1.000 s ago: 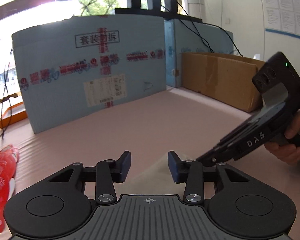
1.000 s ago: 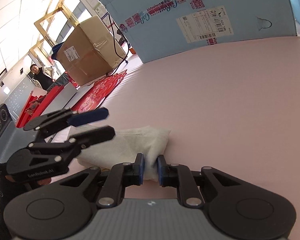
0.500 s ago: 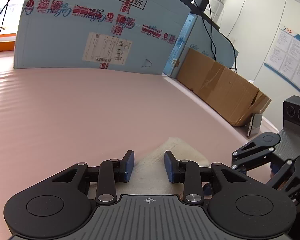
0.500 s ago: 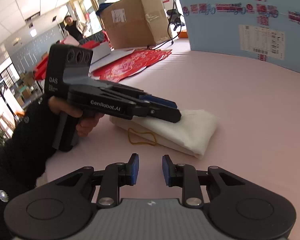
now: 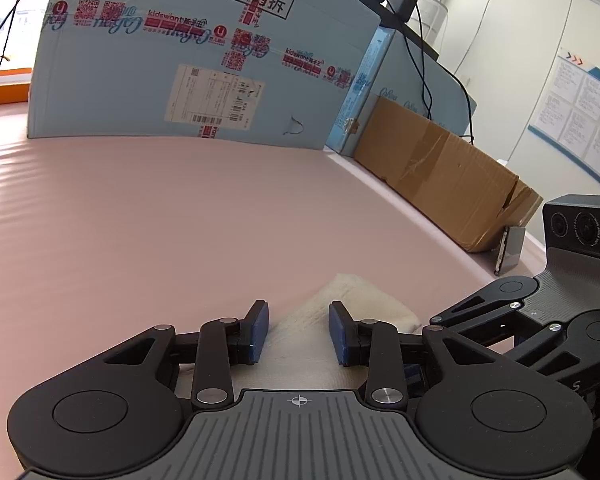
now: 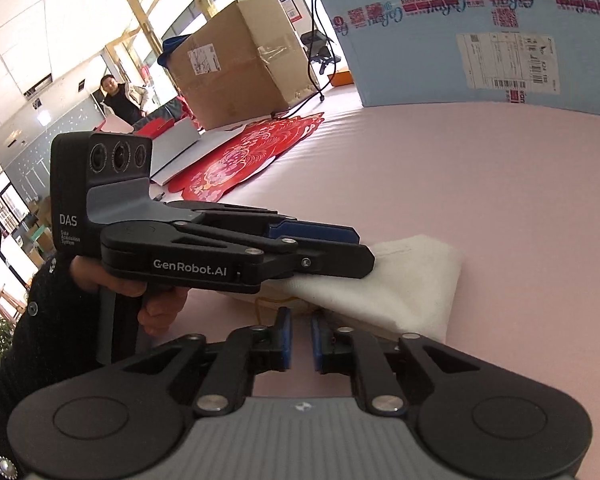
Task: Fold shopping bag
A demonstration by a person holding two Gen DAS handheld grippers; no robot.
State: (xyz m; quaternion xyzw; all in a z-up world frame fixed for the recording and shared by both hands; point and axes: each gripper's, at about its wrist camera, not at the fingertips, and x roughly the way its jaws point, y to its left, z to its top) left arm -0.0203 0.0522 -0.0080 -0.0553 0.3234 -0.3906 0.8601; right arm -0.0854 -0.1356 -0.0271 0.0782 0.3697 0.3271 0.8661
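Right tool (image 6: 299, 338) retreated, closing (nothing between); bag (image 6: 412, 280) folded.

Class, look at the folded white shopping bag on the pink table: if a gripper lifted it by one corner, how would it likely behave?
The shopping bag looks like soft cloth, so it would probably droop and unfold. It seems light and thin. On the smooth table it may slide when pushed.
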